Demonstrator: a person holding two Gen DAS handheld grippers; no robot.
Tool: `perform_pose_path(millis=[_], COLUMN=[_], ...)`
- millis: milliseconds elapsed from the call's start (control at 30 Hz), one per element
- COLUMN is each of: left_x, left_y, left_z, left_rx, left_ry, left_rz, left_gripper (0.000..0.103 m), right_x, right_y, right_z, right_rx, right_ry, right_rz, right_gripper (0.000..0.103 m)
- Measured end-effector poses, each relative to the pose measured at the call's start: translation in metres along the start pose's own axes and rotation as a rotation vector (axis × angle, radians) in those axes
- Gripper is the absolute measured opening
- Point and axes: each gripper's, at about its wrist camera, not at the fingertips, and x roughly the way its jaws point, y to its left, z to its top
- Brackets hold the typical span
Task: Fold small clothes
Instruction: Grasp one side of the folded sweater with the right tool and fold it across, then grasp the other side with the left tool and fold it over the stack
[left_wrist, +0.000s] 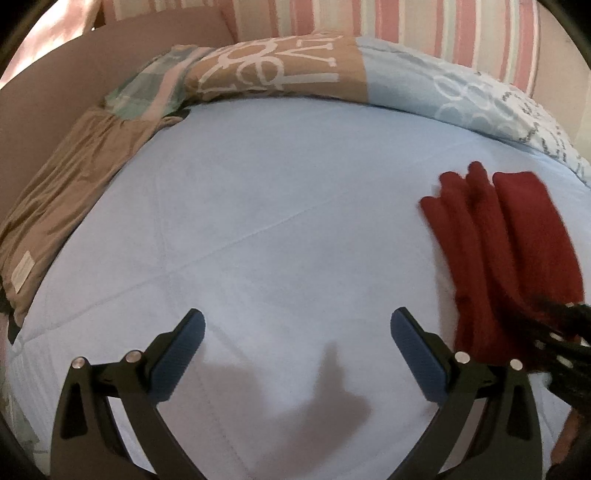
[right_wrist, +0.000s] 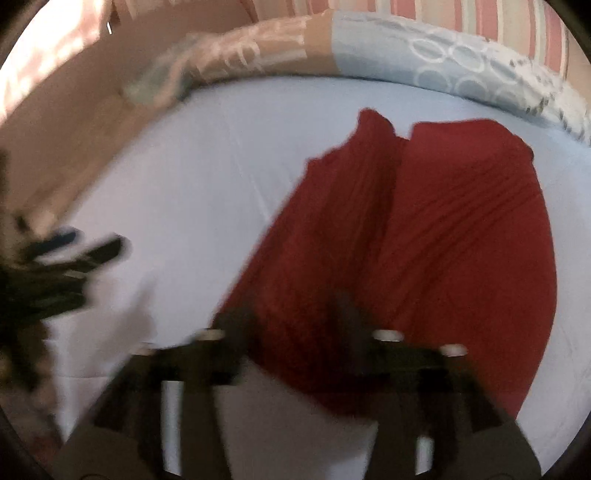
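Red garment (right_wrist: 424, 240) filling right view, left claw (left_wrist: 297, 328) spread wide.

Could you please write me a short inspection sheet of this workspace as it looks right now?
Surface: light blue bedsheet, mostly smooth, with faint crease lines.
Job's things: one red garment lying bunched on the sheet, to the right of the left gripper's view.
Clutter: patterned quilt rolled along the far edge; tan cloth at the left edge.
Grippers: left gripper open and empty above bare sheet; right gripper over the garment's near end, too blurred to judge its jaws or grip.
Cables: nothing seen.
Surroundings: pink-and-white striped fabric behind the bed.
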Motion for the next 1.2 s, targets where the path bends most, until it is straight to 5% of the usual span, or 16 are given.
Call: perform_pose_path(millis=[100, 433, 700, 767, 833, 1100, 1133, 1200], left_x=[-0.006, -0.007, 0.017, 0.023, 0.025, 0.051, 0.051, 0.048], left_y=[-0.017, -0.128, -0.186, -0.195, -0.199, -0.221, -0.223, -0.224], left_z=[0.007, 0.024, 0.023, 0.024, 0.021, 0.016, 0.015, 0.015], left_rx=[0.033, 0.232, 0.255, 0.248, 0.260, 0.318, 0.329, 0.338], left_ry=[-0.014, -0.018, 0.020, 0.046, 0.068, 0.151, 0.144, 0.130], left_rz=[-0.044, -0.251, -0.267, -0.288, -0.299, -0.269, -0.265, -0.297], left_gripper=[0.101, 0.101, 0.099, 0.086, 0.057, 0.055, 0.048, 0.017], right_x=[-0.033, -0.074, -0.074, -0.070, -0.070, -0.067, -0.066, -0.066], right_y=[-0.010, -0.109, -0.139, -0.142, -0.147, -0.161, -0.162, -0.161], right_z=[-0.001, -0.024, -0.030, -0.031, -0.035, -0.044, -0.045, -0.046], right_rx=[0.023, 0.216, 0.212, 0.220, 0.225, 0.269, 0.271, 0.274], right_ry=[-0.057, -0.120, -0.125, -0.124, -0.122, -0.116, -0.114, -0.115], right_rz=[0.015, -0.186, -0.329, -0.332, -0.327, -0.305, -0.304, -0.300], right_gripper=[0.078, 0.078, 0.075, 0.075, 0.075, 0.075, 0.075, 0.075])
